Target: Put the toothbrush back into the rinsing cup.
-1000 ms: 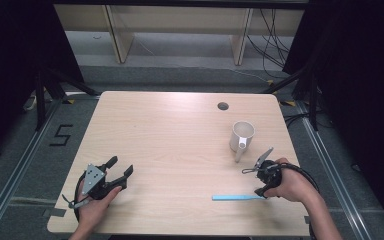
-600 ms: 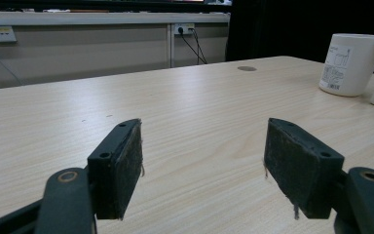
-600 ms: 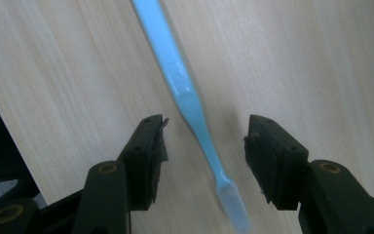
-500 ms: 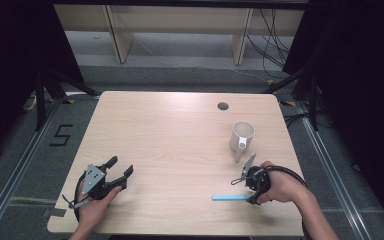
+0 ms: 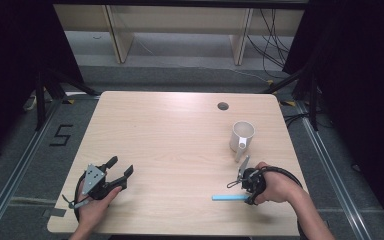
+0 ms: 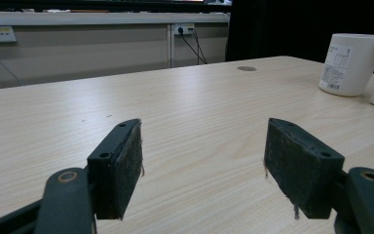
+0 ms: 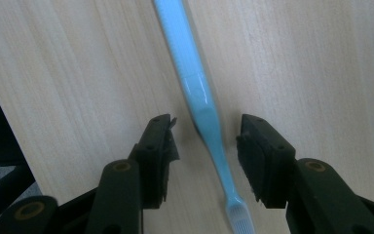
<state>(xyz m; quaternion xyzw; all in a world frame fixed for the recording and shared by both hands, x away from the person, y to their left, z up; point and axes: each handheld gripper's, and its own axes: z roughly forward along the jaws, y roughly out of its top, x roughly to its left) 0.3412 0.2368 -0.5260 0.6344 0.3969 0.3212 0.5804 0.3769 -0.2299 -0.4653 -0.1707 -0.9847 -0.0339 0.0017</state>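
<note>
Blue toothbrush (image 5: 230, 198) lies near the table's (image 5: 170, 130) front edge, right gripper (image 5: 244, 176) over it, white mug (image 5: 242, 136) beyond. Left gripper (image 6: 202, 161) rests spread and empty. Right gripper view: jaws spread astride the handle (image 7: 202, 109); close squarely at mid-handle, clear of the bristles.

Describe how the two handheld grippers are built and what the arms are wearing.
Both are black. The left gripper has a grey three-cornered plate on top, flat dark rectangular pads with frayed edges, and round holes in its jaw arms. The right gripper trails a looping black cable. Both forearms are bare; no sleeves show.
</note>
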